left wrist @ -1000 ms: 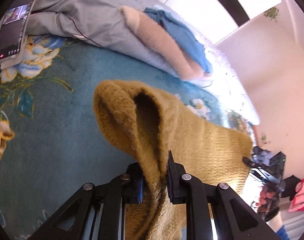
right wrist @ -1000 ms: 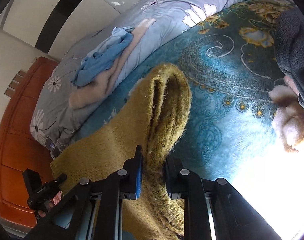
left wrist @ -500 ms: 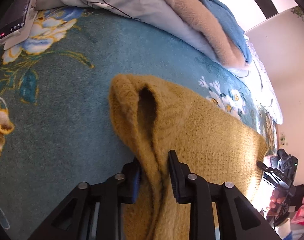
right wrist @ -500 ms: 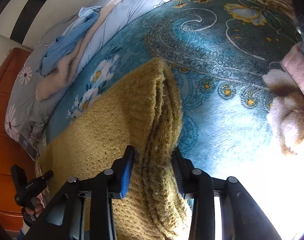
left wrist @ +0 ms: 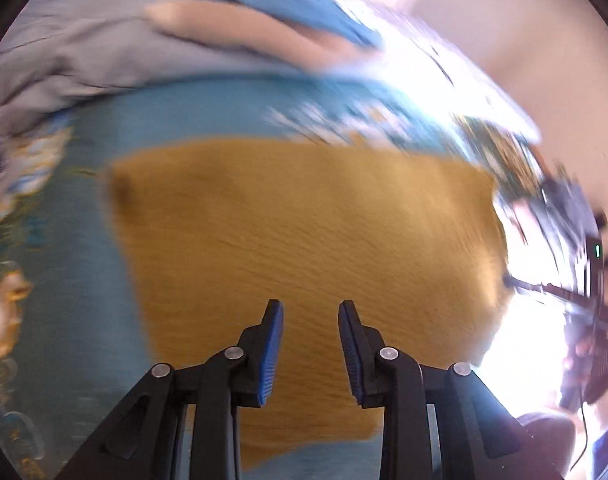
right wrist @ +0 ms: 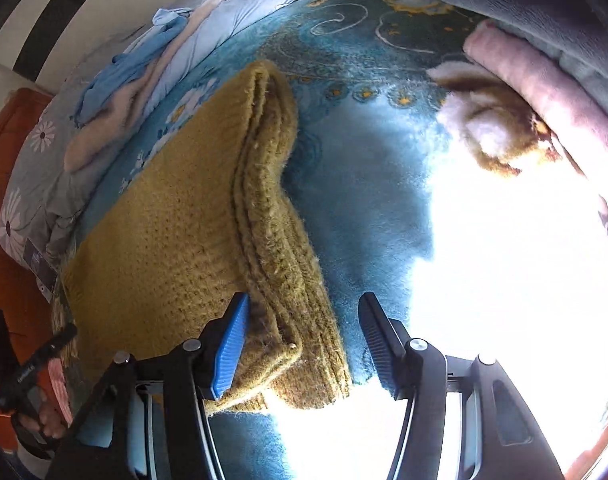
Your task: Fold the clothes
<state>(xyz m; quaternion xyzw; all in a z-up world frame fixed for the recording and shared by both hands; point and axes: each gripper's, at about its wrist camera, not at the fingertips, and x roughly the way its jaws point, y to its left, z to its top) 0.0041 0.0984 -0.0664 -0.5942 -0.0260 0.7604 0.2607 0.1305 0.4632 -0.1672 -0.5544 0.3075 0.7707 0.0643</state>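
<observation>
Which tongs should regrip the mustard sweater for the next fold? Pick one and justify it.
Right. The right tongs are open with the mustard sweater and its folded edge lying between the jaws. The left tongs are open too, but seem to hover over flat fabric with no edge; that view is blurred.

Place: a home bedroom is shown.
Evidence: a bed is spread with a teal floral blanket (right wrist: pixel 368 184), a flowered duvet (right wrist: pixel 207 36), and a wooden headboard (right wrist: pixel 7 152).
</observation>
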